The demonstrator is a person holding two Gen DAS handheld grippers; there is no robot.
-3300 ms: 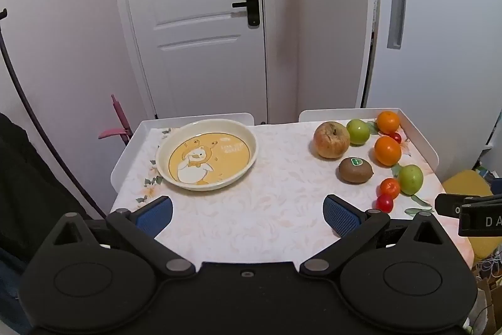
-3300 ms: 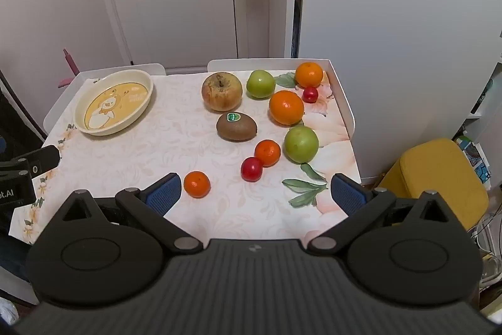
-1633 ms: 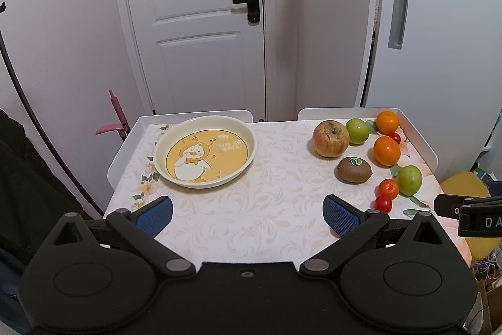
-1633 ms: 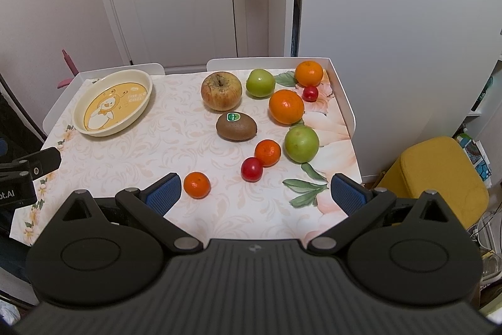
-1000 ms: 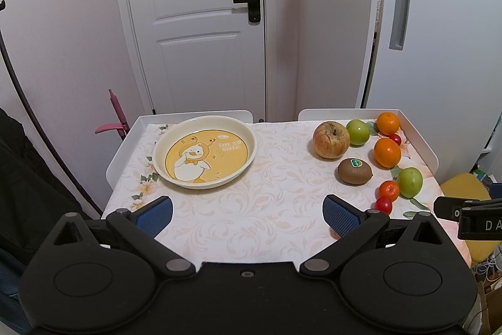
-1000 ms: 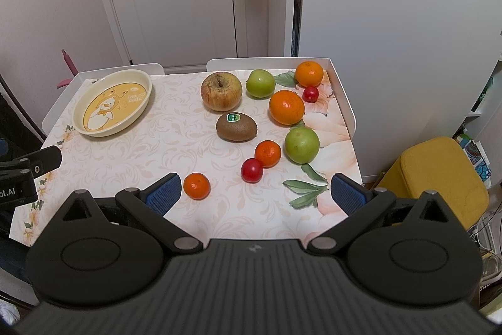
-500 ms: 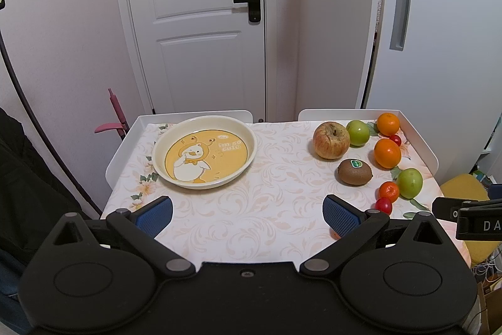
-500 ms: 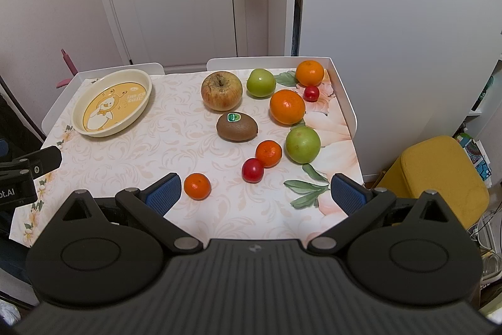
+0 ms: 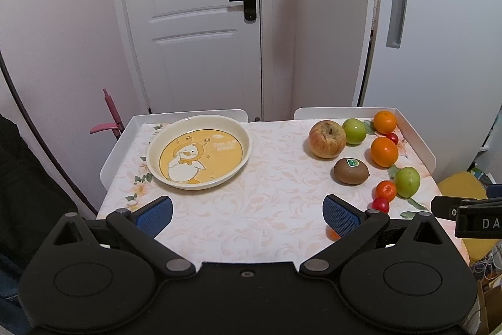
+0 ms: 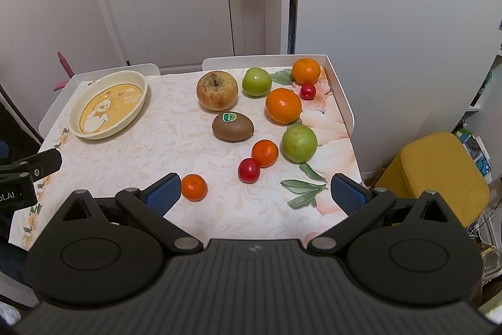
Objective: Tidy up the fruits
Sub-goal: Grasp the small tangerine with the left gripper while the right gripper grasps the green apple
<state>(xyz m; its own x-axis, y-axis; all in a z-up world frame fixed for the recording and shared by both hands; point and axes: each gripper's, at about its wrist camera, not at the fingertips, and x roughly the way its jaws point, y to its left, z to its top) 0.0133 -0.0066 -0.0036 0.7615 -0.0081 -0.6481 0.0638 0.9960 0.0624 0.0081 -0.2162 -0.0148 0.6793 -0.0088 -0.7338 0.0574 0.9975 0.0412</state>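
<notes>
A cream plate with a yellow duck picture (image 9: 199, 151) (image 10: 108, 104) sits at the table's far left, with no fruit on it. Fruits lie on the right half: a large apple (image 10: 217, 90) (image 9: 327, 138), a kiwi (image 10: 232, 126) (image 9: 350, 171), two green apples (image 10: 256, 81) (image 10: 299, 143), oranges (image 10: 283, 105) (image 10: 306, 70), small mandarins (image 10: 265, 153) (image 10: 194, 186) and red cherry tomatoes (image 10: 248, 170) (image 10: 307, 91). My left gripper (image 9: 248, 214) is open and empty above the near table edge. My right gripper (image 10: 255, 193) is open and empty, its left finger beside the near mandarin.
The table (image 10: 175, 146) has a floral cloth and raised white rims at the back and sides. A white door (image 9: 194, 21) stands behind it, a white cabinet (image 10: 392, 5) at the right. A yellow stool (image 10: 439, 175) sits right of the table.
Both grippers have drifted only slightly; the fruits and plate have not moved.
</notes>
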